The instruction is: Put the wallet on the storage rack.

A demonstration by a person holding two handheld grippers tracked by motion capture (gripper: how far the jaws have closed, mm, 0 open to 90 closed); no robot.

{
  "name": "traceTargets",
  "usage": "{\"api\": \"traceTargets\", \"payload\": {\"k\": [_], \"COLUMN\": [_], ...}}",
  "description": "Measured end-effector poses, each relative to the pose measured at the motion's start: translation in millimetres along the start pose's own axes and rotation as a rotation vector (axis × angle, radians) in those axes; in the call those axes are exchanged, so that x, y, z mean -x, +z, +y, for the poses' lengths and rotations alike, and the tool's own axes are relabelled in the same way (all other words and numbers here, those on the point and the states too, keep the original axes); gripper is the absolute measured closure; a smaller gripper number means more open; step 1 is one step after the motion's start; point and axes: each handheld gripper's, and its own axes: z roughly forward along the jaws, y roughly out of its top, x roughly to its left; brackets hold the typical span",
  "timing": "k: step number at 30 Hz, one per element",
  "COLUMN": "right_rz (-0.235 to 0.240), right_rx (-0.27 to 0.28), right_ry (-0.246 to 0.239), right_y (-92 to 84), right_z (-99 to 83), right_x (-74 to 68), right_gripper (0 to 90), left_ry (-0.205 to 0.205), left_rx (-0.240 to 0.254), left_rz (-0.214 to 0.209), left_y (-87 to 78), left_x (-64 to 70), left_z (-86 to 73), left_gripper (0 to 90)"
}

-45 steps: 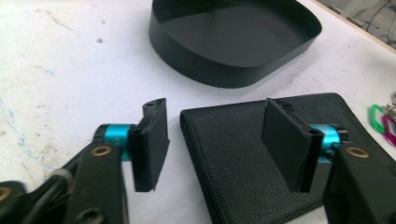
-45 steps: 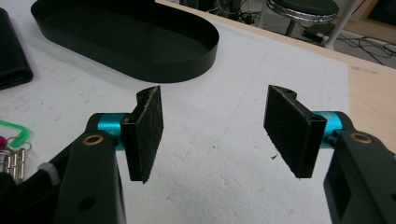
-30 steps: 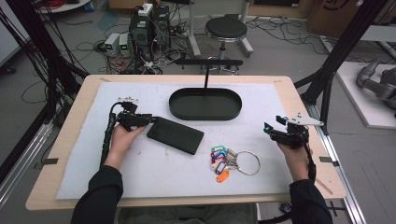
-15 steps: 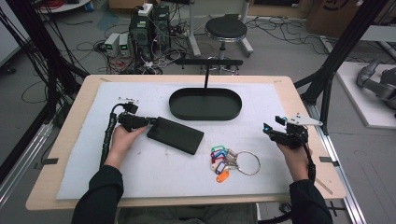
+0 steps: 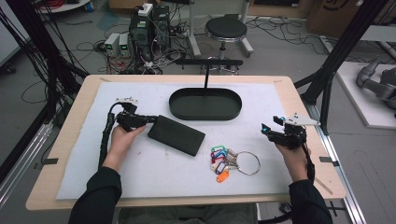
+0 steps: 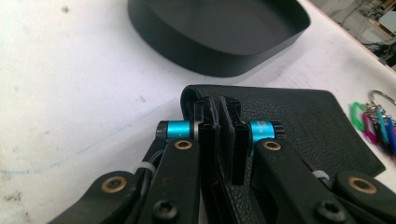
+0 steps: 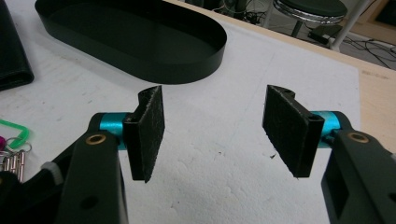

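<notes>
- Clamping down at the near-left of the table, the left gripper (image 5: pixel 148 120) has just been closing its jaws, and in the left gripper view they pinch the near edge of the flat black leather wallet (image 6: pixel 280 121) between the pads.
- Lying flat on the white mat (image 5: pixel 140 172), the wallet (image 5: pixel 176 135) runs its long axis away from the left gripper on a slant, toward the middle of the table and the person's side; the left hand (image 5: pixel 120 140) is plainly the nearer one.
- Just beyond the wallet's far corner sits a bunch of coloured plastic key tags on a metal ring (image 5: pixel 231 161), apart from both tools.
- Over at the right edge, the right gripper (image 5: pixel 267 132) hovers with jaws spread wide and nothing between its pads (image 7: pixel 148 135), well apart from the wallet.
- Farther back, the black oval tray (image 5: pixel 205 114) stands behind the wallet. Carrying the wallet there, I would guess, means moving it away from the person and a little rightward, with its length turned to match the tray's.
</notes>
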Motion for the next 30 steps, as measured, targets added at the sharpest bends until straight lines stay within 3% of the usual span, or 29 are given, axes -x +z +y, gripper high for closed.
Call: {"api": "traceTargets", "payload": {"k": [8, 9, 10, 11, 13, 15, 17, 23, 28, 30], "right_rz": [0.024, 0.043, 0.051, 0.060, 0.085, 0.111, 0.136, 0.193, 0.279, 0.292], "right_rx": [-0.004, 0.001, 0.004, 0.008, 0.014, 0.011, 0.007, -0.004, 0.006, 0.004], "right_ry": [-0.012, -0.002, -0.006, -0.003, -0.002, -0.012, -0.019, -0.046, -0.049, -0.048], "right_y": [3.0, 3.9, 4.8, 5.6, 8.1, 11.6, 15.5, 25.4, 34.2, 35.3], "right_z": [3.3, 5.2, 6.4, 7.8, 10.8, 13.7, 16.4, 22.4, 31.2, 32.3], "right_x": [-6.0, -8.6, -9.9, -12.1, -17.0, -22.5, -28.8, -44.0, -57.0, -58.4], "right_gripper": [39.5, 39.3, 39.0, 38.8, 38.5, 38.0, 37.6, 37.3, 35.5, 34.9], "left_ry": [0.069, 0.084, 0.116, 0.116, 0.174, 0.191, 0.246, 0.320, 0.423, 0.452], "left_rx": [0.048, 0.056, 0.076, 0.076, 0.089, 0.094, 0.114, 0.155, 0.186, 0.189], "left_rz": [-0.018, -0.024, -0.032, -0.032, -0.031, -0.032, -0.031, -0.039, -0.052, -0.054], "left_y": [-12.1, -14.2, -18.5, -18.5, -24.5, -26.1, -31.6, -41.4, -51.4, -54.6], "left_x": [11.4, 13.2, 18.5, 18.5, 27.2, 29.7, 37.8, 47.6, 56.4, 58.8], "left_z": [5.6, 6.4, 8.4, 8.4, 11.0, 11.5, 11.0, 6.4, 1.0, -0.8], "left_gripper": [86.7, 86.7, 86.8, 86.8, 86.9, 86.9, 87.0, 87.1, 87.2, 87.2]}}
